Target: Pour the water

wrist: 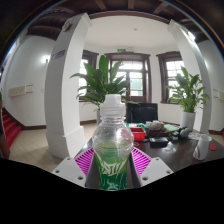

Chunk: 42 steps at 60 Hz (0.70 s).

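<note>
A clear plastic water bottle (111,135) with a white cap and a green label stands upright between my fingers, held up in the air. My gripper (112,165) is shut on the bottle, both purple pads (84,158) pressing its lower body at the label. The bottle hides the space just ahead of the fingers. No cup or other vessel for water shows clearly in view.
Beyond the bottle lies a dark table (175,152) with red and other small items (140,130) and a white object (203,147) at its right end. Large potted plants (100,80) stand behind, with white pillars (66,85) and windows.
</note>
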### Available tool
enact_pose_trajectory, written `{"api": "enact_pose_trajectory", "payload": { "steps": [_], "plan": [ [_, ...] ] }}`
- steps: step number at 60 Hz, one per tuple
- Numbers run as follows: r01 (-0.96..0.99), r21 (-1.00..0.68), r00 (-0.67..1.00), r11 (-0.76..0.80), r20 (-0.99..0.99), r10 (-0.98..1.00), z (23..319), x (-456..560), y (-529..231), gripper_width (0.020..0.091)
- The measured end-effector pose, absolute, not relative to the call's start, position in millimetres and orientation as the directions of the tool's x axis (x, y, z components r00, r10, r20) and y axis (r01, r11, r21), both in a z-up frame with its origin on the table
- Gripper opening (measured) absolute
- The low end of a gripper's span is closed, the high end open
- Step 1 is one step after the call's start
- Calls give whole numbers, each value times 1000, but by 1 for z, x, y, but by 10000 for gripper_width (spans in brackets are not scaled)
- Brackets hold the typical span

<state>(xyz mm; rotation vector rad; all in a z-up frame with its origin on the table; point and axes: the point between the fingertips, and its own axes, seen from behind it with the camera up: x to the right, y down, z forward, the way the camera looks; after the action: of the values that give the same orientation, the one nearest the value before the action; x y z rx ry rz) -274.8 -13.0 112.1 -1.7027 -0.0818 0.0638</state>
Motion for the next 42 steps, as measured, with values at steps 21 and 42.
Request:
{"api": "enact_pose_trajectory", "payload": {
  "steps": [21,42],
  "plan": [
    [-44,-994,993,-100,-55,109,112,-276,-15,361],
    [-504,-846,846,-174,-524,99,153,-222,-2,363]
  ]
}}
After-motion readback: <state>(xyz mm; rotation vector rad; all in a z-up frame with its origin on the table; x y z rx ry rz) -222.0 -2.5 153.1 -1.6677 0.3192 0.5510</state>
